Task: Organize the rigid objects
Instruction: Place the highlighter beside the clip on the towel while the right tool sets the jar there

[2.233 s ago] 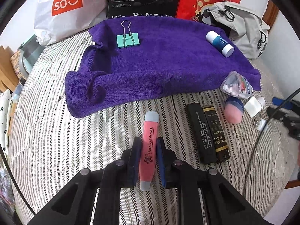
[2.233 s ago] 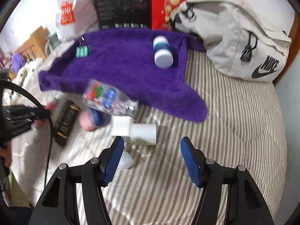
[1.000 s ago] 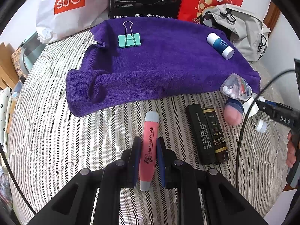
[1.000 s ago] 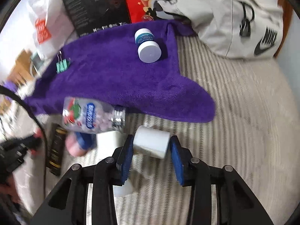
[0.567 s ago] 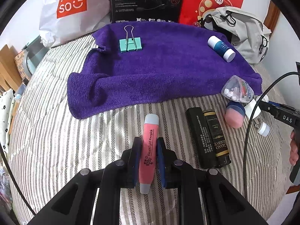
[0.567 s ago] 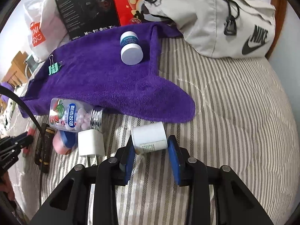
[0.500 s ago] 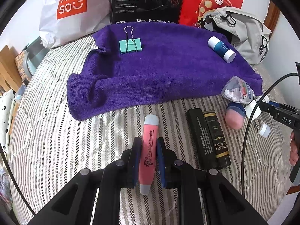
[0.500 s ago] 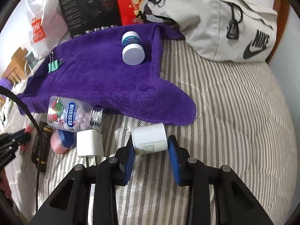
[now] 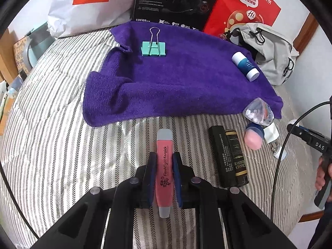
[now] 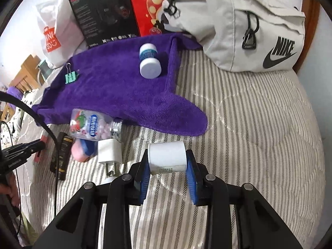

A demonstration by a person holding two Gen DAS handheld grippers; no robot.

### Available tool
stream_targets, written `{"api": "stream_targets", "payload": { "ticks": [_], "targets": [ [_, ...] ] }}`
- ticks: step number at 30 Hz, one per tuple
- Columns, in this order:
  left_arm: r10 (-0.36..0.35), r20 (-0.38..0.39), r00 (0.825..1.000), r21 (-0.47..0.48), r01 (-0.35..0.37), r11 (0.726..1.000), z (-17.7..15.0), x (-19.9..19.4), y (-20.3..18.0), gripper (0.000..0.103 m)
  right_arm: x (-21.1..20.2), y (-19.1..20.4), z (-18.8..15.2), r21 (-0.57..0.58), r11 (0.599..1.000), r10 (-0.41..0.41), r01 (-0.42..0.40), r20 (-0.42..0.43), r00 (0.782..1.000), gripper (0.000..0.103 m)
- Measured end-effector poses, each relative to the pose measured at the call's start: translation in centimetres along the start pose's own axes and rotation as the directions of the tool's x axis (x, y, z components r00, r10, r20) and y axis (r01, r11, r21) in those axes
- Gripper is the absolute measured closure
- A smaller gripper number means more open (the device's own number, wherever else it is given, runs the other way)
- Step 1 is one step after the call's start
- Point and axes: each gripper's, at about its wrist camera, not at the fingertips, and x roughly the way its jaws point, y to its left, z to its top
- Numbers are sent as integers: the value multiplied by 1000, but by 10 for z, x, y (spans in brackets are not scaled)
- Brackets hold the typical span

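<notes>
My left gripper (image 9: 164,161) is shut on a pink flashlight (image 9: 164,166) with grey ends, held lengthwise above the striped bed. My right gripper (image 10: 167,161) is shut on a white cylindrical bottle (image 10: 167,157) lying crosswise between the blue pads. A purple towel (image 9: 186,83) lies ahead with a teal binder clip (image 9: 153,47) and a blue-and-white bottle (image 9: 245,66) on it. At the towel's near edge lie a clear candy bottle (image 10: 93,126), a white charger plug (image 10: 109,151), a pink-and-blue capsule (image 9: 253,137) and a black box (image 9: 228,155).
A white shopping bag (image 9: 89,2), a black carton (image 9: 174,0) and a red bag (image 9: 242,6) stand behind the towel. A grey Nike bag (image 10: 249,25) lies at the back right. A hand (image 9: 323,172) holds the other gripper at the right edge. Bare striped bedding spreads to the right.
My right gripper closed on the white bottle and has lifted it slightly toward the towel. My left gripper keeps hold of the flashlight and has edged forward.
</notes>
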Motion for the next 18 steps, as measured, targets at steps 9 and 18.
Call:
{"api": "stream_targets", "payload": {
  "ticks": [9, 18],
  "targets": [
    [-25, 19, 1000, -4, 25, 1000, 7, -16, 6, 88, -16, 5, 7, -54, 999, -5, 5, -4, 1000, 71],
    [-42, 71, 997, 32, 39, 999, 41, -39, 8, 88, -22, 29, 45, -131, 991, 48, -42, 43, 998, 71]
  ]
}}
